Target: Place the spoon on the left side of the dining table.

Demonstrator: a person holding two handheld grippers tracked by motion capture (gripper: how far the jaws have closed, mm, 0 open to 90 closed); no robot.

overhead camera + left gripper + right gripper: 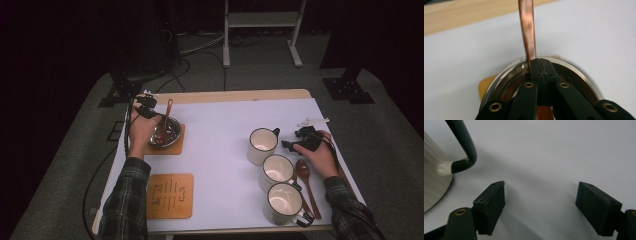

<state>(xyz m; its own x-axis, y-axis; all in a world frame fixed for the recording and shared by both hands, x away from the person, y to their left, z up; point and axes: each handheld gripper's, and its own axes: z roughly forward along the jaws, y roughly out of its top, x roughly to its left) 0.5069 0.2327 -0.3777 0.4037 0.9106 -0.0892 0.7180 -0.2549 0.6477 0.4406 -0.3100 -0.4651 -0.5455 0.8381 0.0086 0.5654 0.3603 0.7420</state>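
One spoon (pixel 527 30) bowl-end behind shut fingers (pixel 541 75).

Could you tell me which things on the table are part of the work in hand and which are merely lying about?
In use: left gripper, shut on the wooden spoon; metal bowl; the mat under it.

Lying about: three mugs, spare spoon, second mat, open right gripper.

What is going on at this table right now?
A person works with a gripper in each hand. The left gripper is shut on a wooden spoon whose lower end sits in a metal bowl on a wooden coaster. The right gripper rests open on the white sheet, beside the handle of the farthest of three mugs. A second spoon lies by the mugs, and another coaster is bare.
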